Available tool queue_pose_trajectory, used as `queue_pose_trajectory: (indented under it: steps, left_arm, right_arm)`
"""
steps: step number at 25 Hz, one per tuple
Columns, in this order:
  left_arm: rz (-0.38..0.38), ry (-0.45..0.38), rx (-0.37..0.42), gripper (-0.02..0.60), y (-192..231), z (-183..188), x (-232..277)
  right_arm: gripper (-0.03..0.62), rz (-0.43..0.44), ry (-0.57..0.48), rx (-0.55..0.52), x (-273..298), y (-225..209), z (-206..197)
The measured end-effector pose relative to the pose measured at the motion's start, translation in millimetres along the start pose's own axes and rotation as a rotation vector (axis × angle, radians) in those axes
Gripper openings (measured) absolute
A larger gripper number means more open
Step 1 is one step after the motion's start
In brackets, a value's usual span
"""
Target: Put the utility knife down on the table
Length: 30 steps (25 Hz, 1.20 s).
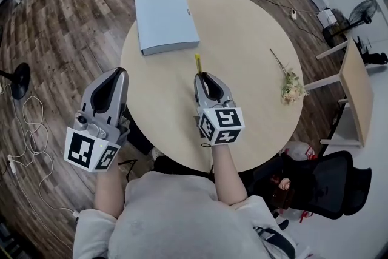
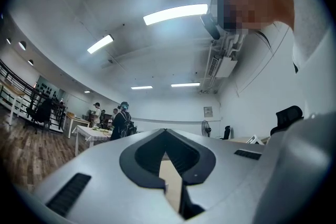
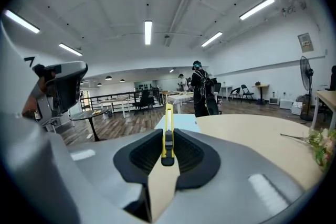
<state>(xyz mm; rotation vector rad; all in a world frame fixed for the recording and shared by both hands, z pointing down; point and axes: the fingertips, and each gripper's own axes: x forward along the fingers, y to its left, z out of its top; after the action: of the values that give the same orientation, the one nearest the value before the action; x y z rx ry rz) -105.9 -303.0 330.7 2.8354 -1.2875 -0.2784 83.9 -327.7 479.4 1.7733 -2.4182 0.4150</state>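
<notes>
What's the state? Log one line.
right hand-held gripper: shut on yellow plastic utility knife, over round beige table | left hand-held gripper: shut, empty

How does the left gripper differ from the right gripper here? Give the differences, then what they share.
The right gripper is shut on a yellow utility knife; the left gripper is shut on nothing. The right gripper is over the round table; the left gripper sits at its left edge, mostly over the floor. Both are grey and point forward.
</notes>
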Motion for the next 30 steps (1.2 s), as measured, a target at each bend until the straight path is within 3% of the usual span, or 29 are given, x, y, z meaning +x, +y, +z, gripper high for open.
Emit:
queue_pose_trajectory:
  steps: [17, 30]
  left_arm:
    - [0.098, 0.047, -0.011, 0.008, 22, -19, -6]
    - [0.152, 0.072, -0.015, 0.008, 32, -28, -15]
  right_arm:
    - [0.074, 0.044, 0.255, 0.033, 46, -6, -97]
    - [0.075, 0.023, 0.414, 0.066, 62, -18, -154]
